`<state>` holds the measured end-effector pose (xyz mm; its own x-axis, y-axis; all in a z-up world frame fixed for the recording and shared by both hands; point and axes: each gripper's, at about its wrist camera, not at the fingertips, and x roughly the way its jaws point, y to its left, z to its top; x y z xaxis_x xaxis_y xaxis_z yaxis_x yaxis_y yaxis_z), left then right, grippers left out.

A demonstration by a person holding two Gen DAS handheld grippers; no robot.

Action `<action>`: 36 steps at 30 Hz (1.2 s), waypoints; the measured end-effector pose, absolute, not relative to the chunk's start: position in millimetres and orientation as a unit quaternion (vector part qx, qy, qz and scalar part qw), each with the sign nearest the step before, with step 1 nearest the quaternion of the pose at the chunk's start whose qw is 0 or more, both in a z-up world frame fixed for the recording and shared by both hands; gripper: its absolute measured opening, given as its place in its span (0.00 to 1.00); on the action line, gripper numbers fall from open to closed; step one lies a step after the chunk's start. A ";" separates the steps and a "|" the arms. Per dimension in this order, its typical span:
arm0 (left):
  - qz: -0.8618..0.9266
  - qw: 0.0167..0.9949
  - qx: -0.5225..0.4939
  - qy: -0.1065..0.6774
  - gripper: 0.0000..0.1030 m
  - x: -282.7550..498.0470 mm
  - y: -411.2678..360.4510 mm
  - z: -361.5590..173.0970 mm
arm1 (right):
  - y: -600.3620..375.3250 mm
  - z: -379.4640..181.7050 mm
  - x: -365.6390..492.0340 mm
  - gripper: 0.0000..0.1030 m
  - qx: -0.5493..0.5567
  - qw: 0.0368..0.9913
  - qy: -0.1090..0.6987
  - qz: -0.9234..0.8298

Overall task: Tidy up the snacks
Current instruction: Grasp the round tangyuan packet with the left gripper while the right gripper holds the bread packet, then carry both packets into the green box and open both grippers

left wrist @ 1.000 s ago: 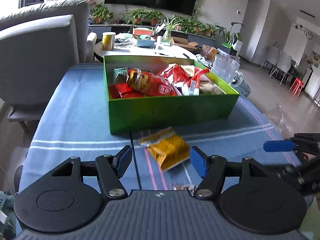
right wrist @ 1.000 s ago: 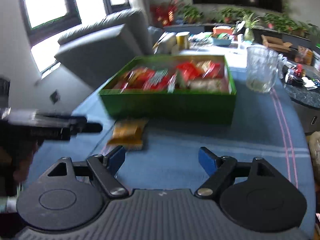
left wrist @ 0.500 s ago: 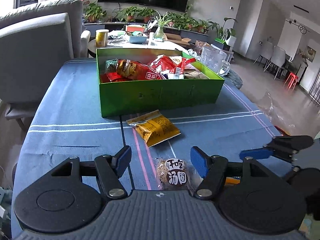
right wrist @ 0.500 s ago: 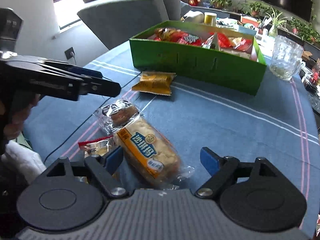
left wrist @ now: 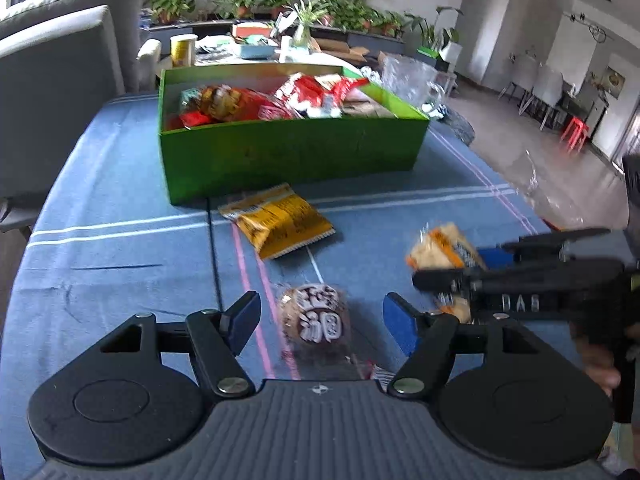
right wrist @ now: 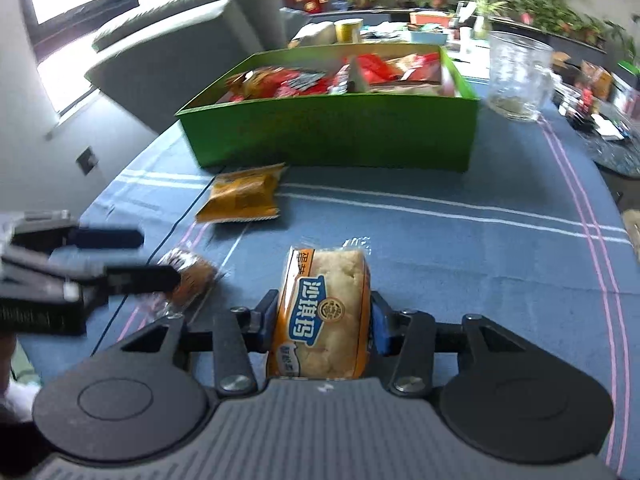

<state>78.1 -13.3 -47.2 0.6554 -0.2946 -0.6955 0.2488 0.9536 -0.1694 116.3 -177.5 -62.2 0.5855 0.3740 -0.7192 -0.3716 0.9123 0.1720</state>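
Left wrist view: the left hand-held gripper hangs over a blue striped tablecloth on the table, its jaws opening. A round brown snack pack lies on the cloth between the blue fingertips, untouched by either pad. Half a second ago this pack sat lower, at the frame's bottom edge; now it shows in full. Beyond it lies a yellow snack packet, just in front of the green box filled with red and mixed snacks. At the right, the right hand-held gripper has come into view with an orange-wrapped cake pack in its jaws.

Right wrist view: the right hand-held gripper is clamped on the orange-wrapped cake pack, both pads pressed against its sides. Half a second ago the pack lay slanted on the cloth between released jaws. The left hand-held gripper is at the left, over the round brown snack pack. A glass mug stands right of the green box.
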 end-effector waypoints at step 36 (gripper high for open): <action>-0.139 0.925 0.005 0.353 0.36 78.2 -28.3 -28.3 | -188.9 -39.4 116.1 0.75 0.042 0.904 0.372 0.209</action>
